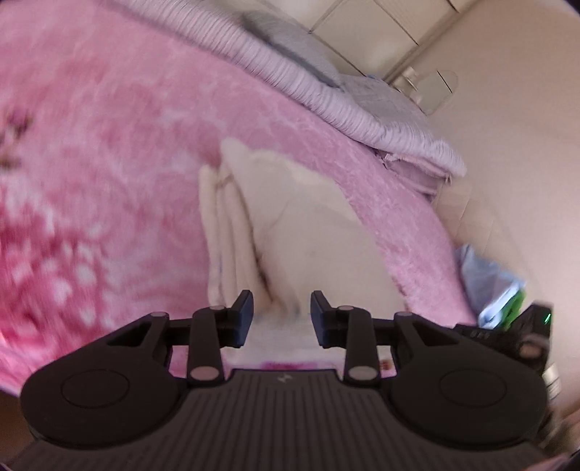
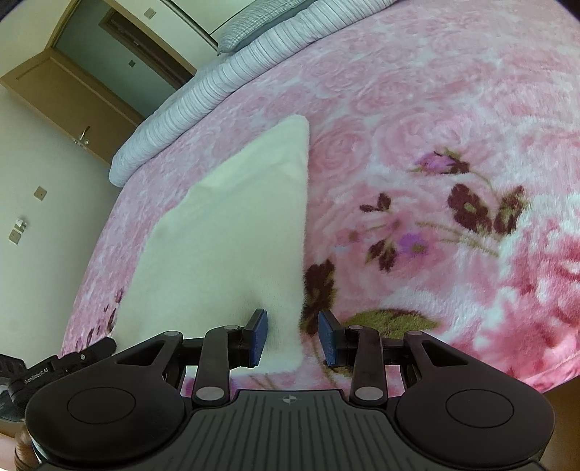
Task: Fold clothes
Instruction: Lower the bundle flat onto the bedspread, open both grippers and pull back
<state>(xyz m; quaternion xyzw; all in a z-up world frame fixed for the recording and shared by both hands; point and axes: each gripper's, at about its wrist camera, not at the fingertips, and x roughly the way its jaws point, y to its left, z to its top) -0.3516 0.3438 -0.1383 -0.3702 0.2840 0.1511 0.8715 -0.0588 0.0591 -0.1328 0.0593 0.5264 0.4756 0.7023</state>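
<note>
One cream folded garment (image 2: 232, 232), two grippers, one pink floral blanket (image 2: 417, 119), one striped quilt roll (image 2: 203, 98), one grey checked pillow (image 2: 250, 25). Left gripper (image 1: 281, 317) has its jaws spread, nothing between them, hovering at the near end of the garment (image 1: 290, 224); this view is motion-blurred. Right gripper (image 2: 291, 337) also spread, straddling the garment's near right corner, pads not closed on the cloth; whether they touch it can't be told. Garment lies flat on the blanket, long axis running from the grippers away toward the quilt roll, far end narrowing to a corner that points at the roll. In the left view stacked fold layers show along the garment's left edge. Blanket (image 1: 108, 163) covers the bed, roses plus dark flower sprigs to the right of the garment. Quilt roll (image 1: 326, 90) lies along the blanket's far edge, pillow (image 1: 290, 43) behind it. Room: cream walls, a brown door (image 2: 65, 98) beyond the roll's left end, wall switches (image 2: 40, 194) left of the garment. Left view shows a bag of something blue-green (image 1: 493, 286) off the blanket's right edge, blurred.
</note>
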